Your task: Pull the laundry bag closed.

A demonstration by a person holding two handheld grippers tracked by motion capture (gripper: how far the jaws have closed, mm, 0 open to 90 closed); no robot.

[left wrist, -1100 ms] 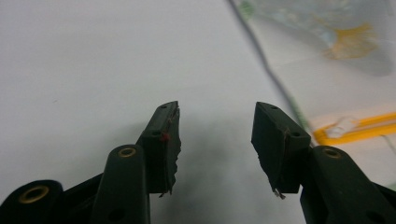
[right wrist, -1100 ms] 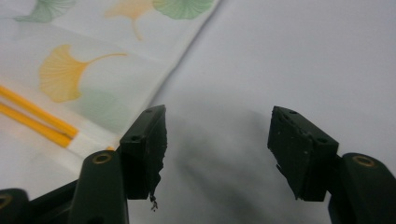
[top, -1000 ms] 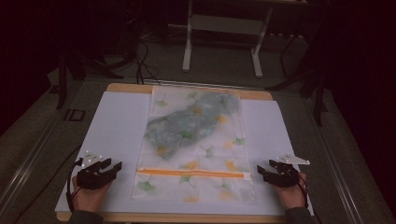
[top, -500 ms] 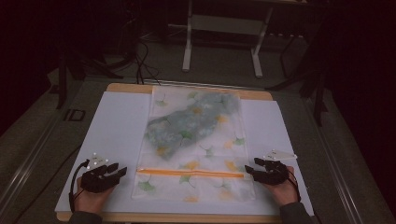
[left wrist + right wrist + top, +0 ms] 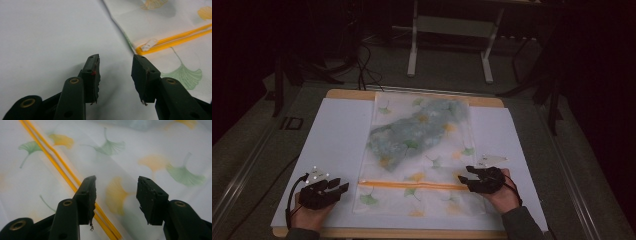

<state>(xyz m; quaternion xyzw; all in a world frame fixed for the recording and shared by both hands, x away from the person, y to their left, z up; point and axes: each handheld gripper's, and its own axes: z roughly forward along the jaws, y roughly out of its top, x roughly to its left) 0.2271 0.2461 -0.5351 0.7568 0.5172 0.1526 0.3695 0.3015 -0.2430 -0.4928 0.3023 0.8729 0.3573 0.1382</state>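
High view showed both grippers with jaws apart, just closing, holding nothing: the left gripper point(image 5: 343, 187) just left of the zip bag point(image 5: 419, 150), the right gripper point(image 5: 464, 176) over its right edge.

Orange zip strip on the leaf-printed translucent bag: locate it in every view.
High view: orange zip strip runs level across the bag's near end, between both grippers.
Left gripper view: upper right, its white slider end nearest.
Right gripper view: diagonal from upper left.
Shared landmark: the green ginkgo leaf beside it.

Left gripper point(image 5: 115, 75) and right gripper point(image 5: 116, 197): matte black jaws with worn, chipped pads and brass-coloured rivets. Black cable trails from each. Grey sleeve point(image 5: 522, 222) on the right forearm.
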